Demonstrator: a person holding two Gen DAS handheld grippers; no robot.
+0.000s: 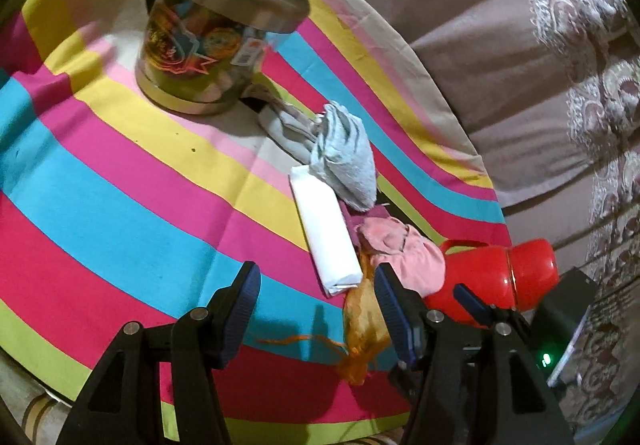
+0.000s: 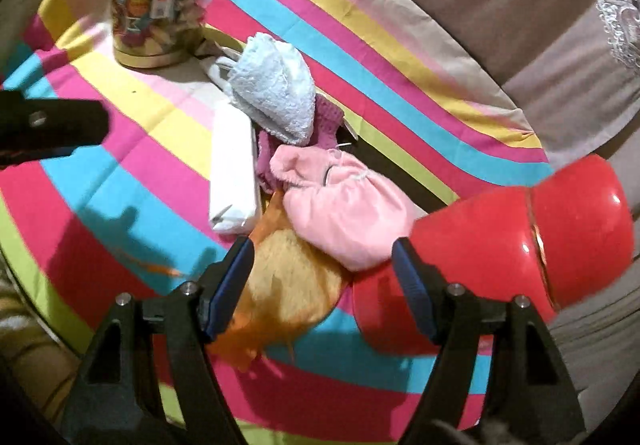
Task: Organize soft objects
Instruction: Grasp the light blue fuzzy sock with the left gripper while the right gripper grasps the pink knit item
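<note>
Mostly buried: purple knit under blue towel; both grippers' jaws spread, empty.

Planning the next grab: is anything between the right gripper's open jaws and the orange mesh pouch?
Nothing visible: the orange mesh pouch lies just ahead of the right gripper, pink cloth beyond it.

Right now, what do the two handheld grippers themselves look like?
Both match. The left gripper and right gripper each have two black, angular plastic fingers with triangular cut-outs and round silver pins. Their inner faces carry ribbed dark blue pads. No hand, sleeve or cable shows.
</note>
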